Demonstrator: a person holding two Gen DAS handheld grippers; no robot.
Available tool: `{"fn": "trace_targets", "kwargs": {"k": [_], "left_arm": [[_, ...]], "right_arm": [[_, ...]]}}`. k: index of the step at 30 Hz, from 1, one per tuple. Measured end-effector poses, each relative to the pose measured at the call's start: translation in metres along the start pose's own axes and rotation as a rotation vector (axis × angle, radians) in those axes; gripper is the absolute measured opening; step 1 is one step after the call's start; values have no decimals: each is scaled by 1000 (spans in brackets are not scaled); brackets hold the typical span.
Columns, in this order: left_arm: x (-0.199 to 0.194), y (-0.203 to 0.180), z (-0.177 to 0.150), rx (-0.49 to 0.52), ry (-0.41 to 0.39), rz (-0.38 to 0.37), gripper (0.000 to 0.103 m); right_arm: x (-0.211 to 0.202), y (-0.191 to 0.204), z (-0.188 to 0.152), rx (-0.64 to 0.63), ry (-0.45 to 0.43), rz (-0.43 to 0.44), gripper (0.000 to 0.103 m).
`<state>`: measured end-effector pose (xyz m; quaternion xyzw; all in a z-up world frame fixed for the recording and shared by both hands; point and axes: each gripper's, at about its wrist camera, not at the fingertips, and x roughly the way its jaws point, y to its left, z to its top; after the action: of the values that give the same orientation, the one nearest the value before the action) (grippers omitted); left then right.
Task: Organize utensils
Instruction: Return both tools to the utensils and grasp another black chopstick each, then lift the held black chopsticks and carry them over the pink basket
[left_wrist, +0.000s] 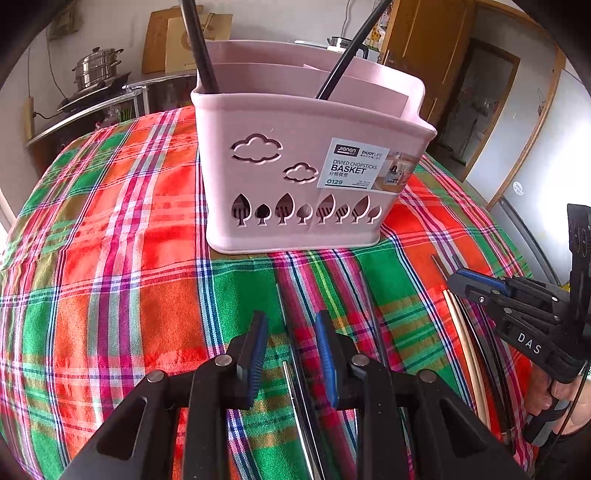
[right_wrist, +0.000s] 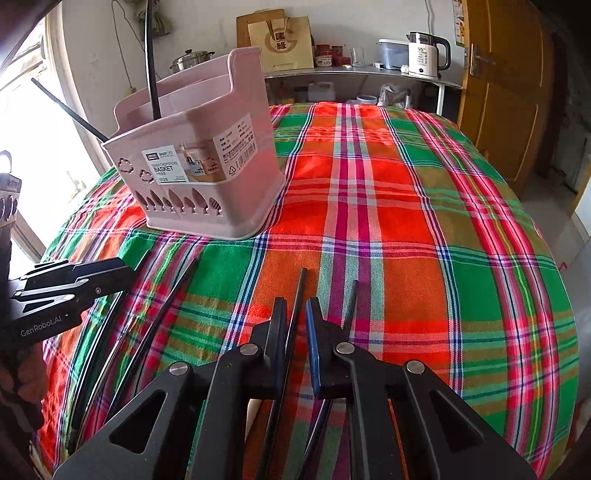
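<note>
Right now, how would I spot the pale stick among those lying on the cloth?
Start at the pink basket on the checked tablecloth. Near the cloth's front edge lie several thin sticks; the pale wooden chopstick lies by the right tool, the only light-coloured one.

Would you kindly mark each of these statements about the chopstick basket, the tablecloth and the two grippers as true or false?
1. The pink basket lies tipped on its side. False: it stands upright on the plaid tablecloth.
2. Two black chopsticks already stand in the basket. True.
3. The right gripper has a black chopstick between its fingers. True.
4. The left gripper reaches into the basket. False: it is low over the tablecloth, in front of the basket.
5. The tablecloth is plain white. False: it is red, green and orange plaid.
</note>
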<state>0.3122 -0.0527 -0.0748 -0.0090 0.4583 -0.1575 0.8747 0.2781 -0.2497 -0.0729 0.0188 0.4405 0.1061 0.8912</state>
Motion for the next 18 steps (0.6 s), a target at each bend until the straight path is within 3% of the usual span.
{"fn": "trace_targets", "kwargs": {"k": [7, 10, 18], "left_arm": [[9, -6, 3, 31, 18, 33, 21], [11, -10, 5, 56, 20, 57, 9], [-4, -9, 8, 29, -1, -7, 6]], "right_arm": [[8, 1, 7, -14, 26, -18, 7], [10, 4, 9, -32, 29, -28, 6], [-8, 5, 12, -18, -15, -8, 6]]}}
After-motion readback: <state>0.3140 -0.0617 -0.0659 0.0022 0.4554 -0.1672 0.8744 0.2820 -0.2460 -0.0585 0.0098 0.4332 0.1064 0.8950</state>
